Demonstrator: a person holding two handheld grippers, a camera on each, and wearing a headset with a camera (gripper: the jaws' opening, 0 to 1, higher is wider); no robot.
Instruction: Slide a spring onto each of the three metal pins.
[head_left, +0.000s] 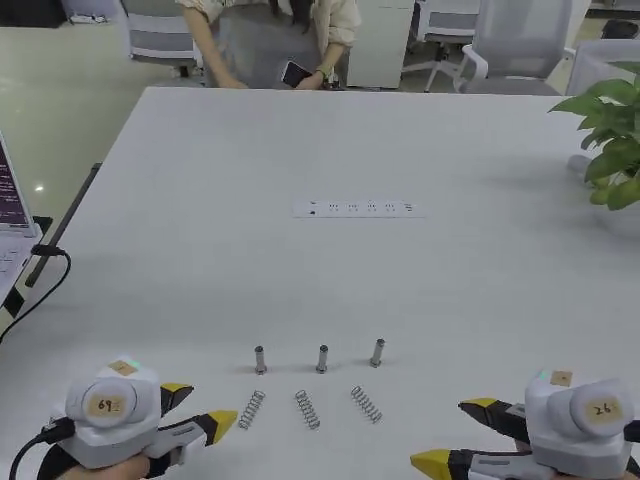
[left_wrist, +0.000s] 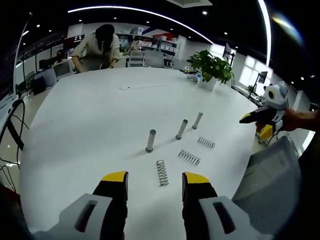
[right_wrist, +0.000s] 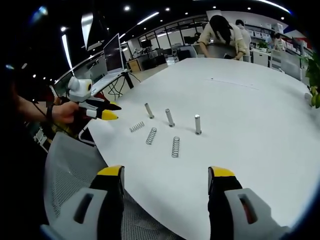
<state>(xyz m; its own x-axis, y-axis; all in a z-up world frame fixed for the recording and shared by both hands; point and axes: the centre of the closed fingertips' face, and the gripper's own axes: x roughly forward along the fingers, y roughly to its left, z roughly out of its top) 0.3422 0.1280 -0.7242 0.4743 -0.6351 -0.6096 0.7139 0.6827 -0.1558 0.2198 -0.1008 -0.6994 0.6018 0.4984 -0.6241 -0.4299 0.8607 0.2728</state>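
Observation:
Three short metal pins stand upright in a row on the white table: left pin (head_left: 260, 359), middle pin (head_left: 322, 358), right pin (head_left: 377, 352). In front of each lies a loose spring: left spring (head_left: 251, 409), middle spring (head_left: 307, 408), right spring (head_left: 366, 403). My left gripper (head_left: 198, 407) is open at the near left edge, a little left of the left spring (left_wrist: 162, 172). My right gripper (head_left: 455, 435) is open at the near right, farther from the right spring (right_wrist: 175, 146). Neither holds anything.
A white power strip (head_left: 357, 208) lies mid-table. A person (head_left: 275, 40) stands at the far edge holding a phone. A green plant (head_left: 612, 135) sits at the right edge, a laptop (head_left: 8, 215) and black cable (head_left: 40, 275) at the left.

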